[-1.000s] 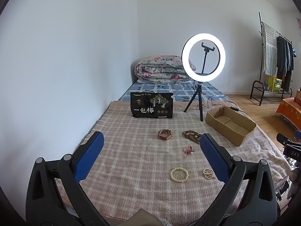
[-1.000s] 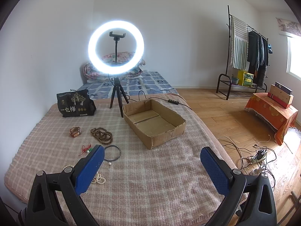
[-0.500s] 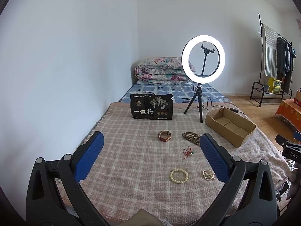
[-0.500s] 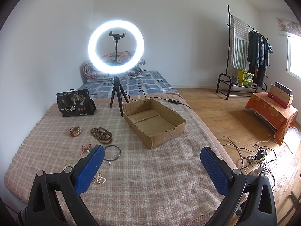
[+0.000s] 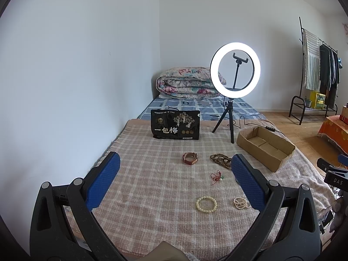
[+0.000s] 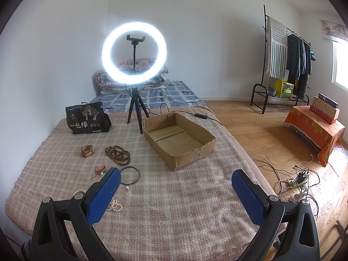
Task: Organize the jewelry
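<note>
Both the left gripper [image 5: 174,180] and right gripper [image 6: 175,192] hang spread wide, holding nothing. Beaded bracelets [image 5: 206,204], a watch [image 5: 190,158] and a prayer-bead strand [image 6: 117,152] lie scattered on the checked blanket [image 5: 152,195], left of the cardboard tray [image 6: 180,140].

Left tongs [image 5: 174,174]: black plastic arms, silver screws, blue textured pads [image 5: 103,183]. Right tongs [image 6: 175,192] match. Its black body reads "DAS" in left view.
</note>
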{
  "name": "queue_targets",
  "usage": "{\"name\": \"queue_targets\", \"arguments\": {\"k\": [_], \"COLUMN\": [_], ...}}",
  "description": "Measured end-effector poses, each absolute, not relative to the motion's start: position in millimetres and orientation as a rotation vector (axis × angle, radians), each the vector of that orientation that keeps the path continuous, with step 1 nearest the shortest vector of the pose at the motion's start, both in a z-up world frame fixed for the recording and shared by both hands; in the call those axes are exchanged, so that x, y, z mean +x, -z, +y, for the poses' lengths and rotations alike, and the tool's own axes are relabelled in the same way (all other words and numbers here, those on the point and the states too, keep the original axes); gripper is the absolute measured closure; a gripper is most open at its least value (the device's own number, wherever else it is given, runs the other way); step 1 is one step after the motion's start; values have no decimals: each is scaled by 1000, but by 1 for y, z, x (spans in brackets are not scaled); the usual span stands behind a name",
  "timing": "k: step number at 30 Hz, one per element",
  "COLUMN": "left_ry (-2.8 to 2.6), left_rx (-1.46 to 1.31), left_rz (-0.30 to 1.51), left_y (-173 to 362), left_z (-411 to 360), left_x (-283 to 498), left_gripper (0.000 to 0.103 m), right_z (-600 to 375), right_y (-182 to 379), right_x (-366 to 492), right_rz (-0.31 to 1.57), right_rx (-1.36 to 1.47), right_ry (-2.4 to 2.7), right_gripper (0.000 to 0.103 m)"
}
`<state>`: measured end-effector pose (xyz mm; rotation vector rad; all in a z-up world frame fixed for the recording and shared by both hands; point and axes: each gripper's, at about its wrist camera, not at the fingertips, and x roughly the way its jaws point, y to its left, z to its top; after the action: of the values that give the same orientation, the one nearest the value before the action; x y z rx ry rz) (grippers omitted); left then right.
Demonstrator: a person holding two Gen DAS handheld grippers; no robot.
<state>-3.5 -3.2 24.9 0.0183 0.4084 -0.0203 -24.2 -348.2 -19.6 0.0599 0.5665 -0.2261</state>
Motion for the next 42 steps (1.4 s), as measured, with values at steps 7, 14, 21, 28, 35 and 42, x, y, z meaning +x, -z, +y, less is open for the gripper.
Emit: {"name": "queue_targets", "arguments": {"k": [7,14,21,28,35,42], "left_ry": [20,19,18,18,9,-5], "left_rx": [17,17,16,16,18,14], "left_rz": [406,404,407,407,421,458], "left_y": [-25,-23,-26,-26,-25,-1], "left_z": [-3,-3,-3,-3,-3,3], "left_x": [-4,-6,-6,-6,0,26], "left_gripper": [0,0,0,0,0,0], "right_z": [-347,-347,-347,-346,-344,-345], "right_y": [20,21,21,24,33,43], "right_x": [-23,-23,-23,-21,-11,8], "right_rz": [569,573,574,577,596,631], "right_rx": [60,60,58,58,51,48], "right_ry": [227,226,226,224,223,213], "right_gripper": [0,0,0,0,0,0]}}
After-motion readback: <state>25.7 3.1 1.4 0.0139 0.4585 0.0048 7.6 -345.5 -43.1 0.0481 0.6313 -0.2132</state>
